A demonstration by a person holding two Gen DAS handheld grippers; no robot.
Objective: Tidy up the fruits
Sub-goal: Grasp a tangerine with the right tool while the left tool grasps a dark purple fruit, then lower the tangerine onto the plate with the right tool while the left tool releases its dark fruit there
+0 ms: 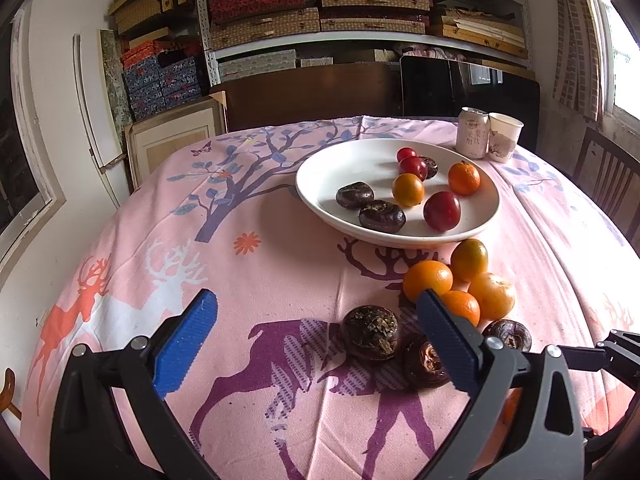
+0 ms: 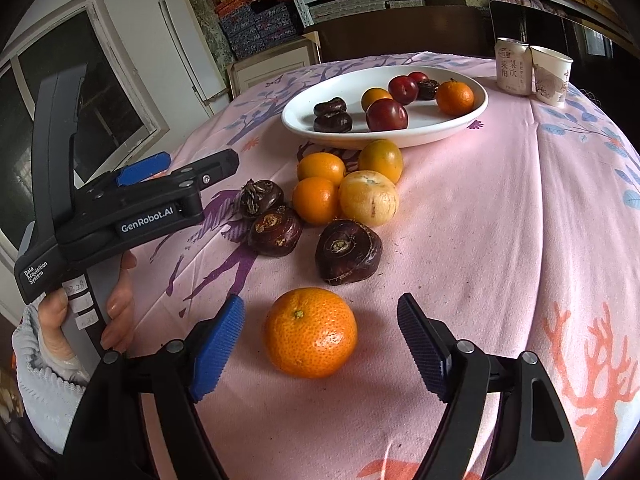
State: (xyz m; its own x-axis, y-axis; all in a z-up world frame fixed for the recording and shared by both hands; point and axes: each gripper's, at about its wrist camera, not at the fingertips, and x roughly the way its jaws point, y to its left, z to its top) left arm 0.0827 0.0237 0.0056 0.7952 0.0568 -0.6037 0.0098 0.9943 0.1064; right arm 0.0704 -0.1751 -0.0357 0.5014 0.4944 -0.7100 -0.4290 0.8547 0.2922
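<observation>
A white plate (image 1: 344, 160) (image 2: 312, 100) holds red plums, small oranges and dark water chestnuts. In front of it on the pink cloth lies a loose cluster of oranges (image 1: 427, 280) (image 2: 316, 200) and water chestnuts (image 1: 370, 332) (image 2: 347, 251). My left gripper (image 1: 316, 312) is open and empty, low over the cloth just left of that cluster; it also shows in the right wrist view (image 2: 160, 168). My right gripper (image 2: 320, 320) is open around a lone orange (image 2: 310, 331) on the cloth, pads apart from it.
A drink can (image 1: 473, 132) (image 2: 512, 65) and a paper cup (image 1: 505, 136) (image 2: 553, 74) stand behind the plate at the right. Shelves of boxes fill the back wall. A wooden chair (image 1: 612, 184) stands at the table's right edge.
</observation>
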